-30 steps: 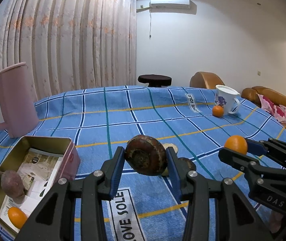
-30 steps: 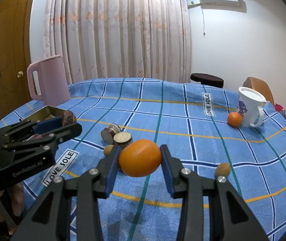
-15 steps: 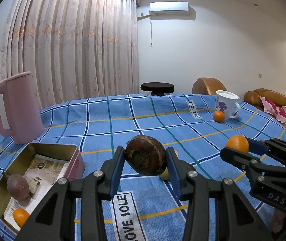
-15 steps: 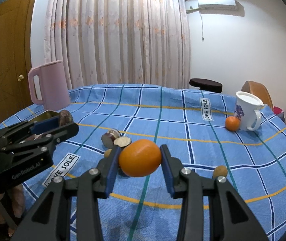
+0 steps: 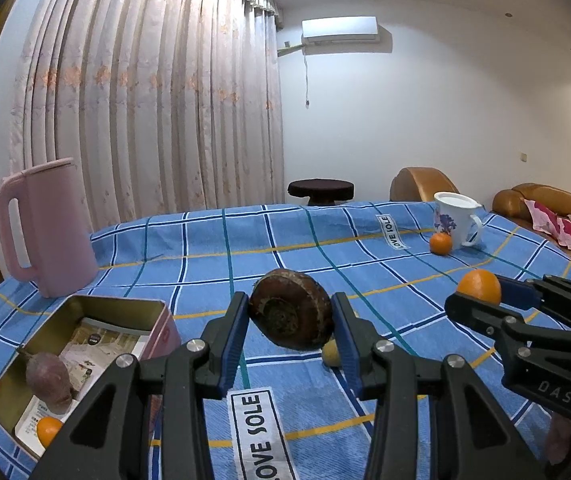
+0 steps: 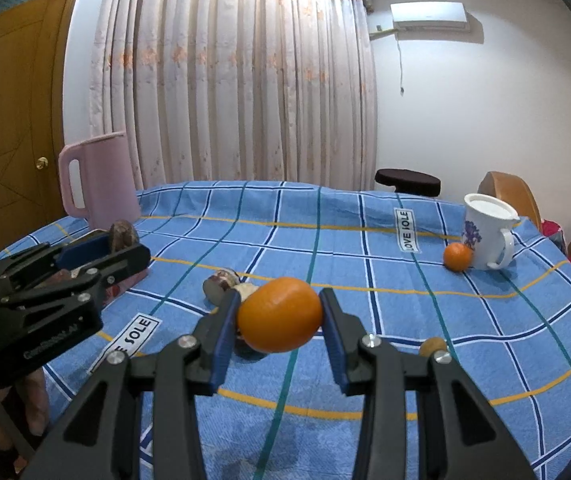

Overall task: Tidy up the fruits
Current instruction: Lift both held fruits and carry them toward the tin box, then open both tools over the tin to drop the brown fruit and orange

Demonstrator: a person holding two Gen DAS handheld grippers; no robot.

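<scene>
A dark brown, rough-skinned round fruit (image 5: 291,314) is clamped between the fingers of the left tool (image 5: 291,326), held clear above the blue checked counter (image 5: 325,256). The right tool (image 6: 280,326) is closed on an orange (image 6: 280,314), also lifted off the cloth. Both loads ride high, probably so they can pass over the wall of the open tin box (image 5: 125,307) at the left, the likely collecting place: a purplish fruit (image 5: 49,380) and a small orange one (image 5: 48,429) already lie on the paper inside. Loose pieces remain on the counter: a cut brown fruit (image 6: 221,282), a small tan one (image 6: 432,346), and another orange (image 6: 458,257) touching the white floral mug (image 6: 487,232). A pink jug (image 5: 45,228) stands behind the box.
</scene>
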